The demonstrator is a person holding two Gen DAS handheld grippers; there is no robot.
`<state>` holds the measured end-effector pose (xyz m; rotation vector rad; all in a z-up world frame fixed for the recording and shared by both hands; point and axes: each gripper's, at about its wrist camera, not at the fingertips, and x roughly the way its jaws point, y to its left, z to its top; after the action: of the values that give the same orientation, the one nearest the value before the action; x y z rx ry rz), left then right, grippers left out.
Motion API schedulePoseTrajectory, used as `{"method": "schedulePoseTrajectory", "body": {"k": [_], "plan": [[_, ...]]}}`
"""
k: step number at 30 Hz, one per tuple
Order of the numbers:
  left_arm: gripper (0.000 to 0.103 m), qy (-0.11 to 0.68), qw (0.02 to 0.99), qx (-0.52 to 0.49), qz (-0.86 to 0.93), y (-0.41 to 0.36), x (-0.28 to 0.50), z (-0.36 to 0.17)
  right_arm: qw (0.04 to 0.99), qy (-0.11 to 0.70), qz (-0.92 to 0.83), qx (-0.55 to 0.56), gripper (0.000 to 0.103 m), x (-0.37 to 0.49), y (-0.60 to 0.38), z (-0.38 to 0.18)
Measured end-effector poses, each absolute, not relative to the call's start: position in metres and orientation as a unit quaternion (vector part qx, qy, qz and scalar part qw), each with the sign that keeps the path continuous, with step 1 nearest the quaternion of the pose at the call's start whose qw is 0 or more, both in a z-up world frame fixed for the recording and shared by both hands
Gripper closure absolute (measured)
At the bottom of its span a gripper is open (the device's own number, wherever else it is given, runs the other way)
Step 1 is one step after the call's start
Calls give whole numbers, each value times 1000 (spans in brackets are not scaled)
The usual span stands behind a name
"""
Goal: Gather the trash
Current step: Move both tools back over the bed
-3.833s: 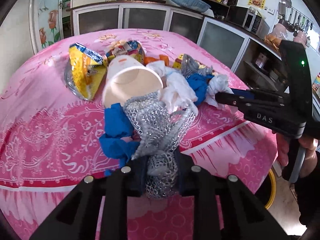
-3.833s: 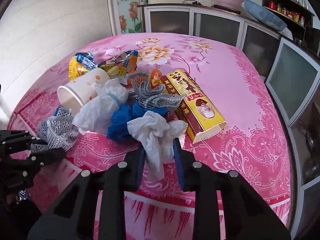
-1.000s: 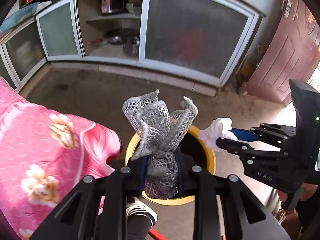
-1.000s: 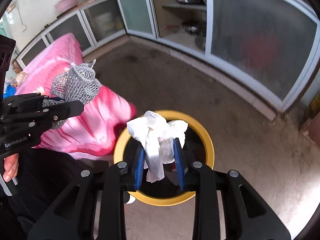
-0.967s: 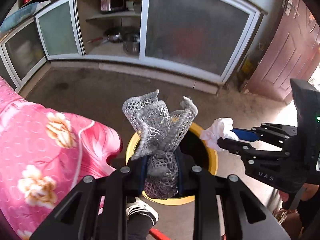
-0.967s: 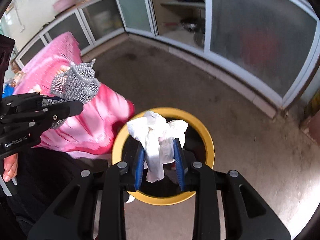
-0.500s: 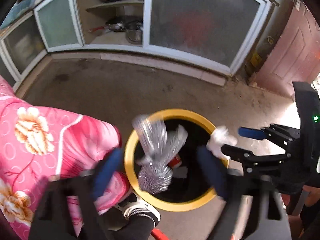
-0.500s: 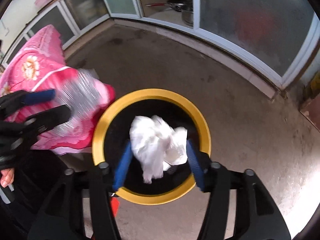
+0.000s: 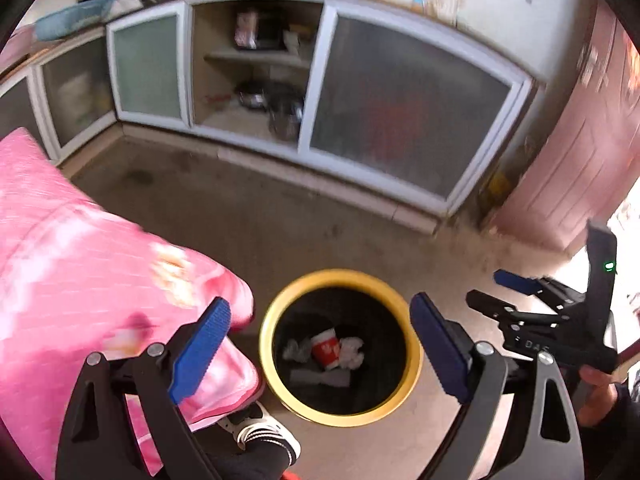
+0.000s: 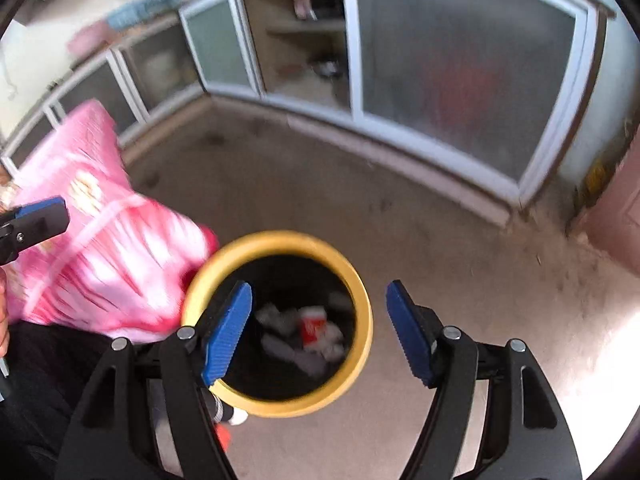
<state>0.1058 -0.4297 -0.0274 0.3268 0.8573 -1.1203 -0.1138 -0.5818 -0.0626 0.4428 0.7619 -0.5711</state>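
A black bin with a yellow rim (image 9: 340,276) stands on the floor below both grippers. Inside lie a red cup (image 9: 326,348), a white tissue wad (image 9: 353,351) and a grey mesh wad (image 9: 295,350). My left gripper (image 9: 318,340) hangs above the bin, its jaws opening, with nothing between the blue pads (image 9: 200,344). My right gripper (image 10: 318,328) is also over the bin (image 10: 280,240), jaws opening and empty. The red cup (image 10: 312,326) and pale wads (image 10: 280,318) show blurred in the bin. The right gripper (image 9: 492,290) also appears at the right edge of the left wrist view.
The pink flowered tablecloth (image 9: 80,260) hangs just left of the bin. A person's shoe (image 9: 260,432) is beside the bin's near-left side. Cabinets with frosted doors (image 9: 400,120) line the far wall, and a pink door (image 9: 580,160) is at the right. Bare concrete floor (image 10: 400,220) surrounds the bin.
Both grippers opened. The grey mesh fell from the left one and the white wad from the right one into the bin. Both grippers have lifted away a little.
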Motion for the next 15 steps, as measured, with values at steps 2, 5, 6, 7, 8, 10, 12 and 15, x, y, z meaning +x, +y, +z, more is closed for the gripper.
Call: {"method": "schedulePoseTrajectory", "body": {"k": [2, 5, 6, 7, 8, 10, 12, 15], "plan": [[13, 368, 767, 128, -510, -396, 110, 0, 882, 341, -251, 208, 31, -107, -576, -43], [10, 335, 797, 114, -489, -346, 115, 29, 904, 315, -215, 191, 30, -87, -559, -13], [10, 326, 808, 112, -477, -328, 115, 37, 911, 309, -200, 185, 30, -79, -551, -5], [10, 318, 819, 110, -465, -310, 116, 43, 918, 303, -184, 178, 30, -70, -543, 4], [10, 307, 833, 106, -448, -284, 119, 50, 929, 296, -151, 166, 30, -55, -528, 16], [8, 290, 858, 102, -412, -246, 120, 60, 941, 285, -100, 149, 29, -30, -502, 32], [8, 273, 886, 101, -360, -202, 123, 68, 949, 279, -48, 136, 25, -5, -470, 44], [8, 259, 920, 101, -275, -144, 130, 75, 951, 284, 39, 114, 25, 38, -418, 53]]}}
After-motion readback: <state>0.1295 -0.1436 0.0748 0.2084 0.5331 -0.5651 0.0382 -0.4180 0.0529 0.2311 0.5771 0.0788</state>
